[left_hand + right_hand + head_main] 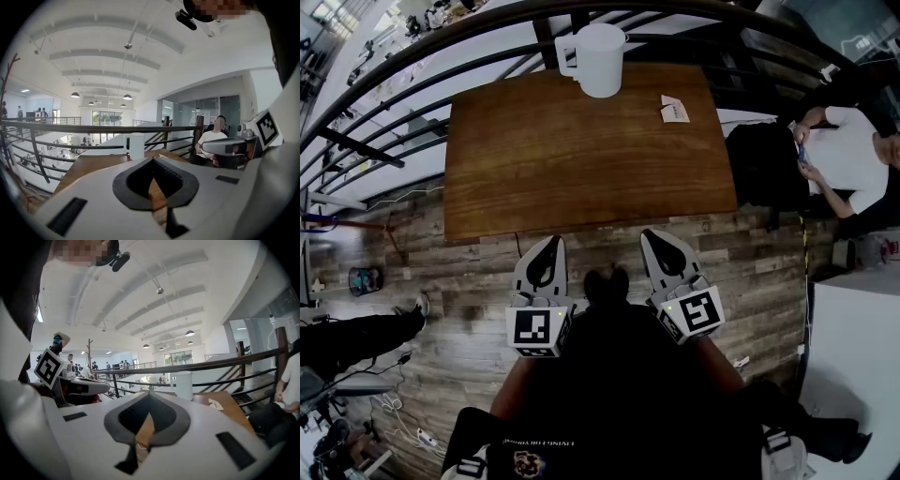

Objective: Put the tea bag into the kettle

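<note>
A white kettle [599,58] with a handle stands at the far edge of the brown wooden table [581,169]; it also shows as a white kettle [137,146] in the left gripper view and a white kettle [183,385] in the right gripper view. A small white tea bag [674,110] lies flat to the kettle's right, seen again as the tea bag [216,404]. My left gripper [550,242] and right gripper [653,235] are held side by side over the floor just short of the table's near edge. Both are shut with nothing between their jaws.
A dark metal railing [441,56] curves behind the table's far side. A seated person in a white shirt [848,155] is to the right, beside a black bag [761,164]. Cables and a power strip [422,436] lie on the wooden floor at lower left.
</note>
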Tool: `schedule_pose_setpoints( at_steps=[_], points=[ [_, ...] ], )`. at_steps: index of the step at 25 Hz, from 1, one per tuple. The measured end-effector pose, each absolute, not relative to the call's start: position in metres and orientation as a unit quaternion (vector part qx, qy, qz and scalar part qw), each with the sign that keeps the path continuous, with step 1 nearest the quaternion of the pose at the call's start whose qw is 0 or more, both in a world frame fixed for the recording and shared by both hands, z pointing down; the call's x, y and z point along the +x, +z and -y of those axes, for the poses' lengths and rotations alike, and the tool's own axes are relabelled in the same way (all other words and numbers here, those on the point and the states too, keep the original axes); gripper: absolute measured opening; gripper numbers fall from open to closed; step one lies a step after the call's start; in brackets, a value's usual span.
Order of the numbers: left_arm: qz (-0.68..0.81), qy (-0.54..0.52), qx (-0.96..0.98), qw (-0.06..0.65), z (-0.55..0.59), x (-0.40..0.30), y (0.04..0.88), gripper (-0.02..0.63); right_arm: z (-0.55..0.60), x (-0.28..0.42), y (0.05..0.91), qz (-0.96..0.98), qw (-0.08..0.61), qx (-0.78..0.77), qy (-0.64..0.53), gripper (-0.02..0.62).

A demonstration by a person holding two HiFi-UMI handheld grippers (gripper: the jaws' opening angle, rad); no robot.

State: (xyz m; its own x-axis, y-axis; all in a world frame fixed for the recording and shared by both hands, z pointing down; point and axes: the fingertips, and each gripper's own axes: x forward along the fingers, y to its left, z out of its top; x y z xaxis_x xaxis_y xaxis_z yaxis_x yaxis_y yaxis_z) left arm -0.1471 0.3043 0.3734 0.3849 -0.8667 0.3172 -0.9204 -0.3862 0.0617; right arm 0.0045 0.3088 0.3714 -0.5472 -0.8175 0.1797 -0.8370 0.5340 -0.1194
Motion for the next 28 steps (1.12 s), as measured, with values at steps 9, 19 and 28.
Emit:
schedule_pose_setpoints(
  at_steps=[9, 19, 28],
  points=[
    [0.538, 0.113, 0.828, 0.112, -0.303, -0.148, 0.375, 0.005, -0.306, 0.001, 0.373, 0.875, 0.052, 0.472, 0.095, 0.015],
    [0.537, 0.111, 0.828, 0.115, -0.302, -0.153, 0.375, 0.005, -0.304, -0.003, 0.369, 0.877, 0.031, 0.467, 0.110, 0.017],
    [0.530, 0.116, 0.832, 0.119, -0.298, -0.163, 0.377, 0.005, -0.301, -0.011, 0.370, 0.871, 0.037, 0.478, 0.112, 0.017]
  ],
)
